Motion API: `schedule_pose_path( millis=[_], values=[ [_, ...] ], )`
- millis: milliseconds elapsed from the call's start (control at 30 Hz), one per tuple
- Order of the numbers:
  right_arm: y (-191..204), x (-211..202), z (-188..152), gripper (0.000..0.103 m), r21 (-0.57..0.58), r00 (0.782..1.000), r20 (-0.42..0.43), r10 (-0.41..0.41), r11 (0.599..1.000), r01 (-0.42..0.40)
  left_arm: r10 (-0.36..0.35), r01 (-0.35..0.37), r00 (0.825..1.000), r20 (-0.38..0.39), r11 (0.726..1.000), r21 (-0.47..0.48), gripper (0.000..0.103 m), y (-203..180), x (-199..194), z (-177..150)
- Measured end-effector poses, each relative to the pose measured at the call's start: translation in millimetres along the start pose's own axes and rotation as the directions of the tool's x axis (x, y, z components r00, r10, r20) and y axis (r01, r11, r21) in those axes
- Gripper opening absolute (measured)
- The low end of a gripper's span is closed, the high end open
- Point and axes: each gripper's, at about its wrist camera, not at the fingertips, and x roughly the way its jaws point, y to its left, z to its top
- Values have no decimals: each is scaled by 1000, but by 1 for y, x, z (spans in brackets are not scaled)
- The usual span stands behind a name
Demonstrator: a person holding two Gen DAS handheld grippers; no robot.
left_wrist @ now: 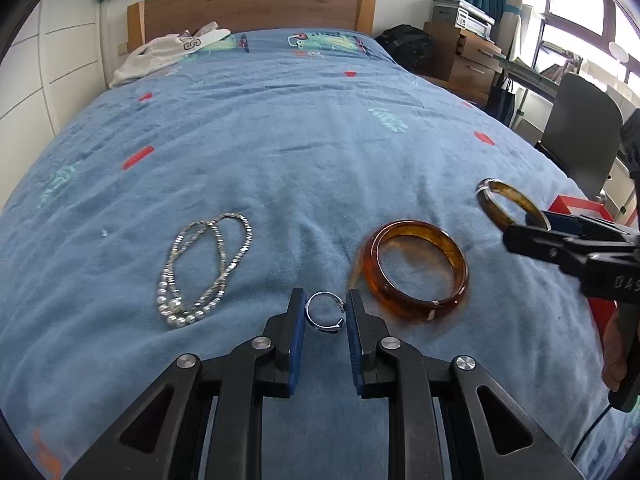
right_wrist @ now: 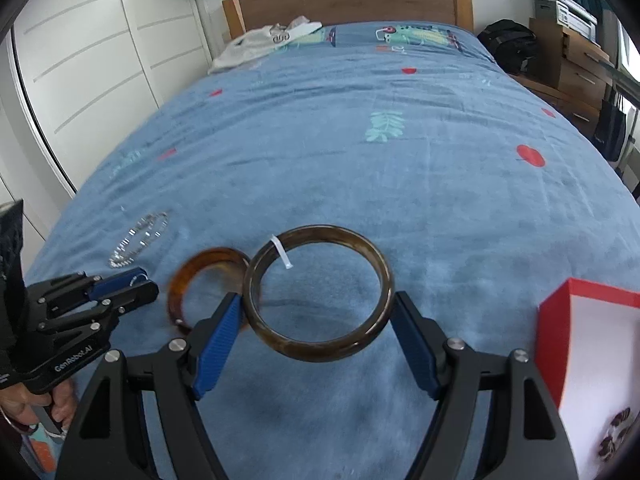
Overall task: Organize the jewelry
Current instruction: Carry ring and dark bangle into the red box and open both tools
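Observation:
My left gripper (left_wrist: 326,312) is open, its blue pads on either side of a small silver ring (left_wrist: 323,315) that lies on the blue bedspread. An amber bangle (left_wrist: 416,268) lies just right of it and a silver bead necklace (left_wrist: 202,270) lies to the left. My right gripper (right_wrist: 318,312) is shut on a dark brown bangle (right_wrist: 320,294) with a white tag, held above the bed. In the right wrist view the amber bangle (right_wrist: 188,284) and the necklace (right_wrist: 138,240) lie to the left, near my left gripper (right_wrist: 136,284).
A red box with a white inside (right_wrist: 592,356) stands at the right, with a dark beaded piece (right_wrist: 616,432) in it. White clothing (left_wrist: 160,54) lies by the wooden headboard (left_wrist: 252,4). A chair (left_wrist: 580,132) and drawers (left_wrist: 464,52) stand right of the bed.

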Motion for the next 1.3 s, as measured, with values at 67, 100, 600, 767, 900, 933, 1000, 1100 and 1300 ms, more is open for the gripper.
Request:
schedule_pose_path(
  millis=[67,100,600,767,900,933,1000,1100,1300],
  values=[
    [-1,-11,0,74,15,1000,17,8,1000,-8,7,-7,1000,3,1000,2,20,-1,-10,1],
    [-4,-20,1,74,24,999,31,11,1000,-12,8,-8,1000,3,1000,1,20,-2,-13,2],
    [-107,-138,-32,74,104,988,46,-146,985,141,-208,206,978,11,974,97,20,-135,-55,35],
    [-156,-151,-43,74,101,982,5,-188,977,186,-309,308,951,-15,940,147,20,-204,-46,41],
    [-184,-150,-45,74,98,982,-8,-190,977,190,-337,341,940,-52,922,183,20,-244,-32,40],
    [-187,-149,-45,74,98,983,-11,-183,978,184,-340,345,939,-60,919,191,20,-250,-30,40],
    [-199,-141,-43,74,89,986,-24,-164,982,166,-342,351,936,-79,912,211,20,-265,-22,40],
    [-210,-128,-40,74,63,990,-51,-128,989,131,-333,347,938,-100,907,240,20,-281,-9,44],
    [-223,-109,-40,74,-14,990,-107,-92,996,91,-298,328,943,-147,903,278,20,-300,30,56]
  ],
)
